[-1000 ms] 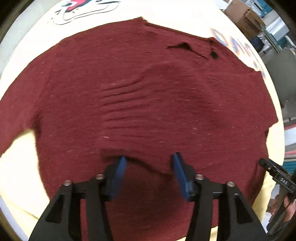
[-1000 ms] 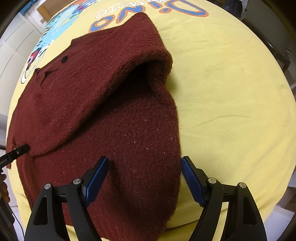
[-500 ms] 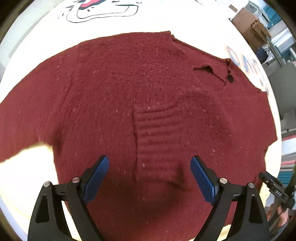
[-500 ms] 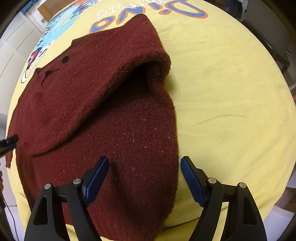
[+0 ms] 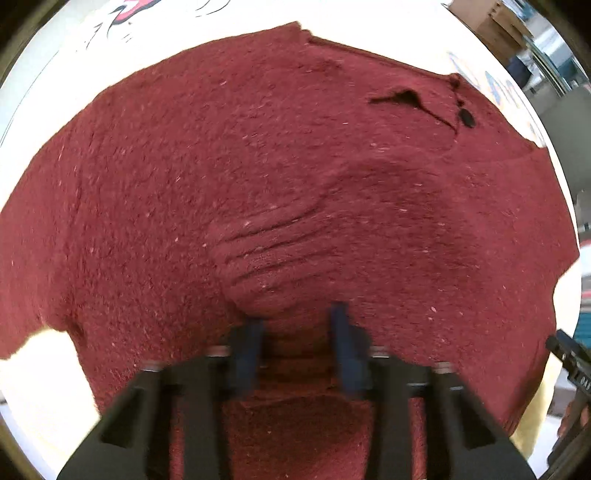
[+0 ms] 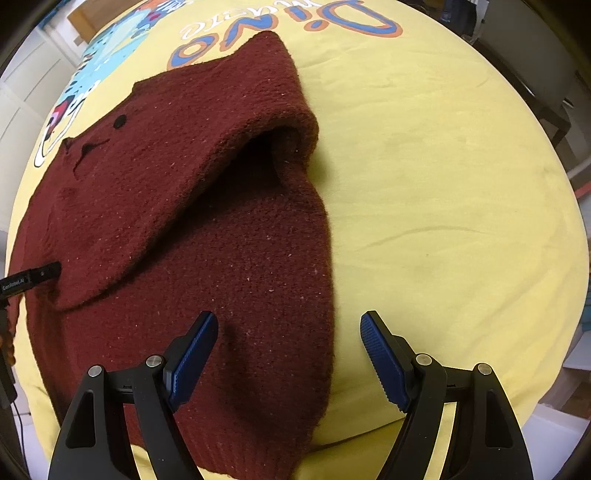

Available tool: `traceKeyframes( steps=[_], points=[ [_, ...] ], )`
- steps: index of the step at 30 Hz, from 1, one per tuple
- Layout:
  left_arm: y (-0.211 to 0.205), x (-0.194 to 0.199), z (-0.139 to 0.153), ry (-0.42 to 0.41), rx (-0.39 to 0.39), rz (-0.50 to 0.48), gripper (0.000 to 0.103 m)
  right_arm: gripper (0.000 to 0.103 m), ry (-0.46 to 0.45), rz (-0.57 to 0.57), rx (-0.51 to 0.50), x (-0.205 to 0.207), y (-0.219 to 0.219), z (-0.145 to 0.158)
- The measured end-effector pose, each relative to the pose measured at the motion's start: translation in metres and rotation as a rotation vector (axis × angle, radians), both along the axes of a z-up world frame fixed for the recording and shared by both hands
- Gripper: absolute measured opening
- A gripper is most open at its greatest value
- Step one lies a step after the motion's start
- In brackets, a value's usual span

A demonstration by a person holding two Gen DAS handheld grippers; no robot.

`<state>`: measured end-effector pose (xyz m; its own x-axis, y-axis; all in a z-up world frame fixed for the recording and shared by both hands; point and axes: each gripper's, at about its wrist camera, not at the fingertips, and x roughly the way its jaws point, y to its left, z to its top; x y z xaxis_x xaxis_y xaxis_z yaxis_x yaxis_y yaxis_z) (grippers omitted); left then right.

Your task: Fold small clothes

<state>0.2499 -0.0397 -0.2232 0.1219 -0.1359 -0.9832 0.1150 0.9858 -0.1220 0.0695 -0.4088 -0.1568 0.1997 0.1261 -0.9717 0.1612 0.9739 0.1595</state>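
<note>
A dark red knitted sweater (image 5: 258,166) lies on a yellow printed sheet (image 6: 443,166), its sleeve folded across the body. In the left wrist view my left gripper (image 5: 295,343) is low over the ribbed sleeve cuff (image 5: 273,251), jaws narrowed around a bunch of the knit; the view is blurred. In the right wrist view the sweater (image 6: 184,221) has its right side folded over with a raised loop. My right gripper (image 6: 288,354) is open and empty just above the sweater's right edge. The left gripper's tip (image 6: 33,280) shows at the far left.
The sheet carries a cartoon print and orange-blue lettering (image 6: 277,33) at the far side. Bare yellow sheet lies to the right of the sweater. Cardboard boxes (image 5: 498,18) and a dark chair (image 6: 535,85) stand beyond the table edge.
My left gripper opened wide half a second ago, then narrowed again around the cuff area while dropping closer to the knit. My right gripper has stayed open and almost still.
</note>
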Motion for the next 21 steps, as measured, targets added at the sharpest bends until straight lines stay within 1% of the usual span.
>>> traceKeyframes(
  steps=[3, 4, 6, 9, 14, 16, 18, 21],
  points=[
    [-0.009, -0.001, 0.002, -0.017, 0.034, -0.049, 0.015, 0.081, 0.003, 0.001, -0.009, 0.001, -0.001, 0.001],
    [-0.016, 0.001, 0.001, -0.021, 0.035, -0.058, 0.013, 0.081, 0.004, 0.001, -0.013, 0.002, 0.000, 0.002],
    [-0.019, -0.002, 0.008, -0.026, 0.017, -0.060, 0.012, 0.081, 0.005, 0.003, -0.016, 0.004, 0.001, 0.004],
    [-0.014, -0.001, 0.030, -0.071, 0.002, -0.055, 0.012, 0.081, 0.001, 0.009, -0.025, 0.008, 0.002, 0.007],
    [-0.001, 0.013, 0.077, -0.202, 0.053, -0.058, 0.012, 0.081, -0.022, 0.003, -0.024, 0.017, 0.001, 0.016],
    [0.004, 0.022, 0.087, -0.240, 0.087, -0.058, 0.012, 0.081, -0.026, -0.002, -0.020, 0.022, 0.002, 0.018],
    [0.023, 0.019, 0.092, -0.257, 0.110, -0.030, 0.012, 0.081, -0.028, -0.004, -0.004, 0.028, 0.004, 0.020],
    [0.045, 0.019, 0.075, -0.216, 0.109, 0.014, 0.012, 0.081, -0.041, 0.006, 0.003, 0.040, 0.009, 0.023]
  ],
)
